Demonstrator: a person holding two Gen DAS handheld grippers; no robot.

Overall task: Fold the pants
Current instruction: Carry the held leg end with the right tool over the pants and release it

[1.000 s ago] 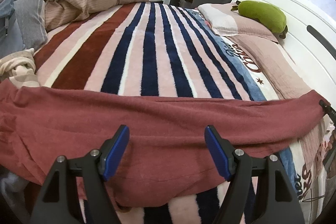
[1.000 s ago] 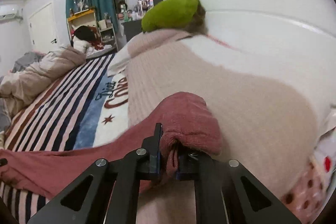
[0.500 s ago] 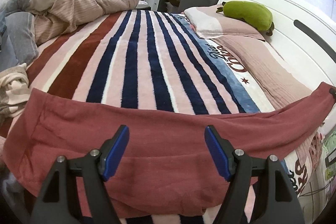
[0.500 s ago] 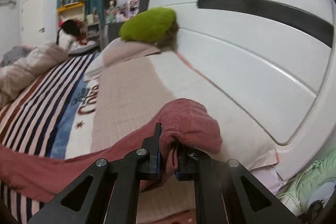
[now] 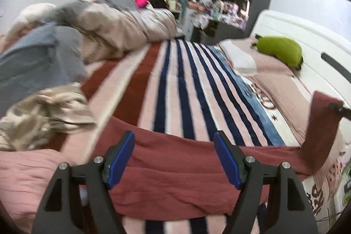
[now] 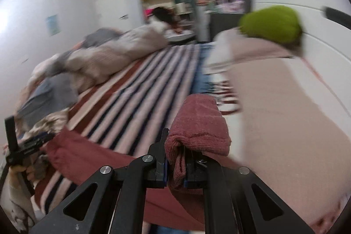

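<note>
Pants (image 5: 175, 170), dusty red, lay spread across the striped blanket (image 5: 173, 89) beneath and ahead of the left gripper (image 5: 174, 159), whose fingers stood wide apart, holding nothing. Right gripper (image 6: 175, 165) was clamped on one bunched end, raised off the bed. Judged early: no fold laid yet. Only the right view showed the pinch.

Both low views across striped blanket (image 5: 175, 84)
</note>
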